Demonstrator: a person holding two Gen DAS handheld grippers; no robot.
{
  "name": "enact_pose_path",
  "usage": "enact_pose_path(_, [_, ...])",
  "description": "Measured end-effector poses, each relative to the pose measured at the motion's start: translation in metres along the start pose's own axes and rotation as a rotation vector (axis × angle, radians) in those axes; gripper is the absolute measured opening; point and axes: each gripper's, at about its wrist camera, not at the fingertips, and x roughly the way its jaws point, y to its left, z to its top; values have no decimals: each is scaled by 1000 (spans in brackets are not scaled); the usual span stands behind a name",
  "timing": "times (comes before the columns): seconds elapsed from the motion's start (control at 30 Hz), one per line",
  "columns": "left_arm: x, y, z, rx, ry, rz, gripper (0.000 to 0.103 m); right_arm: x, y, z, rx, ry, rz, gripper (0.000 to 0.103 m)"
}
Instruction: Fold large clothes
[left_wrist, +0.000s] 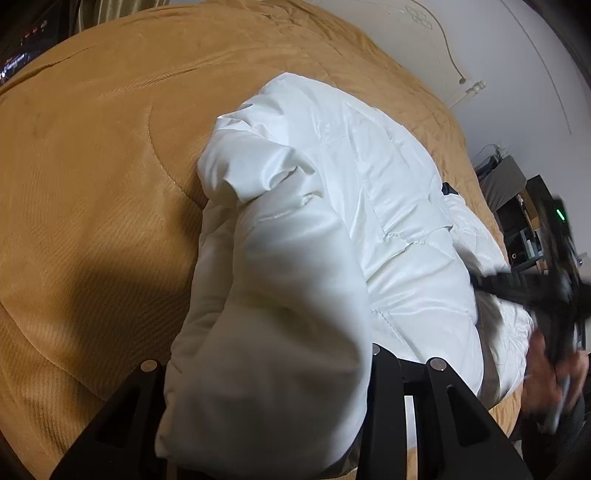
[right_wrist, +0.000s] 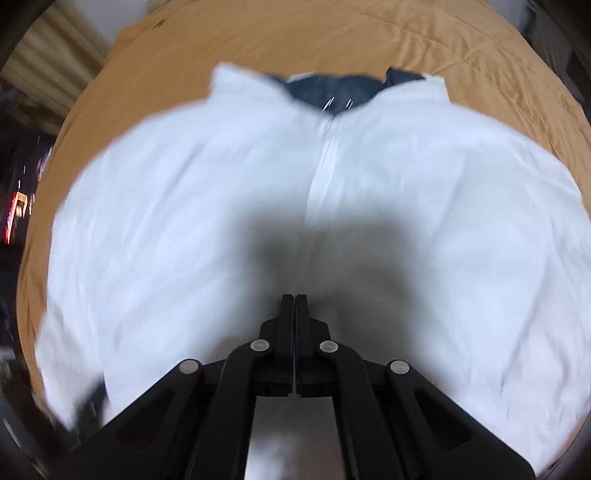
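We're over a tan bedspread (left_wrist: 103, 155) that fills everything ahead and to both sides of our grippers. On it lies the white puffer jacket (right_wrist: 184, 206), front up, zipper line running straight ahead of our right gripper (right_wrist: 294, 297), dark lining (right_wrist: 332, 90) showing at the collar at the far end. One bulky sleeve (left_wrist: 266, 314) is bunched up between the fingers of our left gripper (left_wrist: 266, 365), which pinches it; the sleeve blocks most of the near view. Right gripper's jaws are pressed together with nothing between them, hanging above the jacket's middle, view motion-blurred. Seen from the left wrist, it's a dark blur far right. Shelving (left_wrist: 524, 236) right of the bed.
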Motion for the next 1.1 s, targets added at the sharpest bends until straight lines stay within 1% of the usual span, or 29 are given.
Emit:
enact_pose_path(0.03, [1,1,1,-2,0,-2,36,-8,4,-20,-23,4,-5,0])
enact_pose_path(0.17, [4,4,2,-14,4,-10,36,-26,2,-87,-8,88,75,0])
enact_pose_path(0.23, [7,5,3,-18,6,-13,36,-28,2,-112,-12,122,104,0])
enact_pose_path(0.3, [5,7,5,-42,16,-41,36,-22,4,-132,-34,127,79,0])
enact_pose_path(0.33, [2,11,6,-68,21,-73,36,-16,5,-137,-49,118,62,0])
enact_pose_path(0.37, [-1,15,7,-93,21,-109,36,-4,-2,-129,-58,121,53,0])
enact_pose_path(0.4, [-3,16,8,-99,19,-128,36,6,-4,-128,-55,130,50,0])
enact_pose_path(0.47, [-9,12,9,-71,3,-133,36,15,-11,-126,-33,143,65,0])
enact_pose_path(0.53, [-14,8,10,-58,-13,-141,34,18,-18,-126,-8,163,89,0])
enact_pose_path(0.57, [-16,6,12,-42,-25,-136,33,17,-24,-123,3,177,103,0])
enact_pose_path(0.6, [-18,5,13,-25,-35,-124,33,12,-29,-121,40,192,126,0])
enact_pose_path(0.63, [-19,4,15,-21,-37,-116,33,9,-40,-108,70,200,149,0])
enact_pose_path(0.67, [-18,5,15,-29,-32,-112,33,1,-45,-98,85,187,171,0])
enact_pose_path(0.73, [-18,8,16,-37,-29,-104,33,-8,-47,-70,56,131,158,0])
enact_pose_path(0.77, [-19,8,16,-34,-22,-106,33,-10,-49,-58,57,105,144,0])
enact_pose_path(0.87, [-20,11,15,-26,-24,-107,33,-4,-49,-2,48,35,75,0])
enact_pose_path(0.93, [-22,11,15,-18,-29,-110,33,7,-48,37,30,2,-3,0])
enact_pose_path(1.0, [-23,8,13,-2,-38,-116,33,27,-55,72,57,-11,-52,0])
enact_pose_path(1.1, [-26,1,11,33,-56,-123,33,49,-72,111,120,-37,-58,0])
